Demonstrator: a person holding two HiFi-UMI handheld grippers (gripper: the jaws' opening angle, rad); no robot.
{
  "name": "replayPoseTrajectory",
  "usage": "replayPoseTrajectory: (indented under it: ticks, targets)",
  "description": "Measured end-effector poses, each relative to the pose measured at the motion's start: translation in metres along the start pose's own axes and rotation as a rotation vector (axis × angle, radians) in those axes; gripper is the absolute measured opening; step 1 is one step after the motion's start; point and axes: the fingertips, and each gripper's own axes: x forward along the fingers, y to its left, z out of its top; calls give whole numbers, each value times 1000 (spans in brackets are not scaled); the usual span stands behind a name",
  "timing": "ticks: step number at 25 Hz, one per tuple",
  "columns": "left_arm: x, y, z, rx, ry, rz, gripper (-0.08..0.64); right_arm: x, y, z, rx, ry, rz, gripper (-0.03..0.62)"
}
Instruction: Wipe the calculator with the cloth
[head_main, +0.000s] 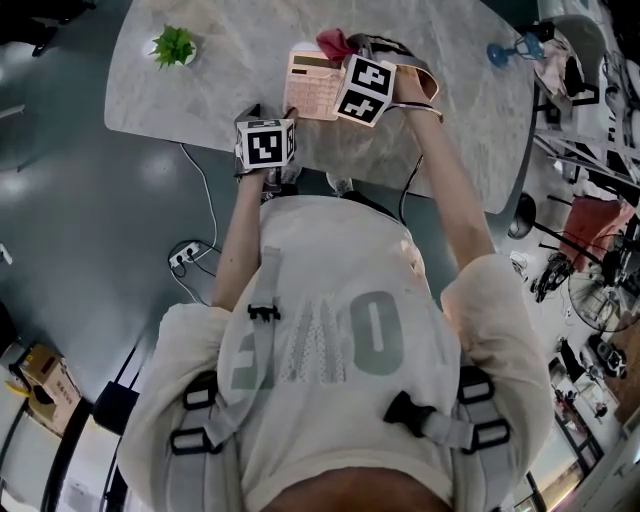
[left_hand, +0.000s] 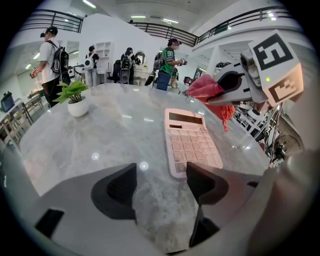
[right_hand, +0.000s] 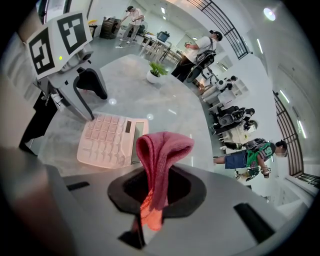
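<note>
1. Grey marbled table carries the flat pink calculator with square keys.
2. Right gripper pinches the soft, folded red cloth above it.
3. Left gripper holds its dark jaws apart, empty, beside the calculator.

Large open-plan workroom, part office and part lab. Left gripper view: a railed upper gallery spans 10 to 2 o'clock beneath ceiling lights; people carrying backpacks stand at 10 o'clock near white shelves. Head view: grey floor with power strip at 8 o'clock; marble tabletop bearing a potted plant at 11 o'clock.
</note>
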Motion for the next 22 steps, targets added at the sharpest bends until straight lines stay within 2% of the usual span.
replayPoseTrajectory:
  ticks: [13,22]
  targets:
    - [0,1,2,0,-12,2,305,21,26,0,-33,45,56,57]
    - [0,1,1,-1,-8,0,305,26,35,-1,-49,59,51,57]
